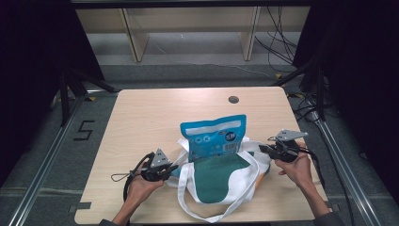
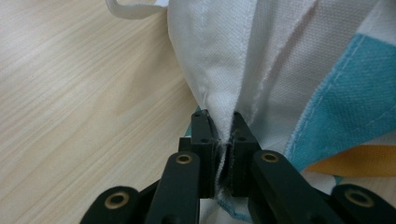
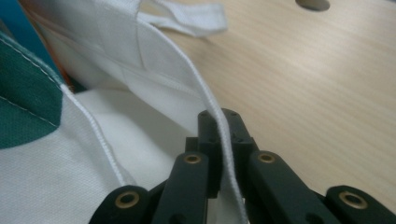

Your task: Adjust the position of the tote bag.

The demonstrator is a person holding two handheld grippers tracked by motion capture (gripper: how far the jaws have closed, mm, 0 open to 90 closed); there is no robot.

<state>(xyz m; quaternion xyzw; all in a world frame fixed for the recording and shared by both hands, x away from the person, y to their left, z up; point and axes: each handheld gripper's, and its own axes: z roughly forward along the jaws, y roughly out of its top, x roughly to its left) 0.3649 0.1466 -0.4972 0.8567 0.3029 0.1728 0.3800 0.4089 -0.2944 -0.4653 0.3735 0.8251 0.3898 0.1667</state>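
Pale wood-grain surface (image 1: 141, 122), dark room around it, shelving at the back; cable hole (image 1: 233, 99) near the far edge.

Tote bag (image 1: 221, 176), white canvas with green, teal and orange patches, lies near the front middle of the surface, its mouth toward the far side; white straps loop out at front and left; blue pouch (image 1: 214, 136) sits half inside the mouth, upper part sticking out.

Left gripper (image 2: 219, 135): jaws clenched on a pinched fold of the bag's white edge, cloth bunched between the pads. Right gripper (image 3: 219, 126): jaws clamped on the stitched rim of the bag, hem running straight through them. In the high view, left gripper (image 1: 173, 167) and right gripper (image 1: 261, 148) flank the mouth on either side.

Risks, as judged:
- each grip is on a narrow strip of hem; an uneven pull could slide the cloth out of one pair of jaws, and the mouth would sag on that side;
- pouch is only partly seated; lifting or tilting the rim could tip it back out toward the far side;
- loose straps near the left hand could snag under the gripper or its cable;
- pulling the sides apart too hard may drag the whole bag along the surface rather than open it.
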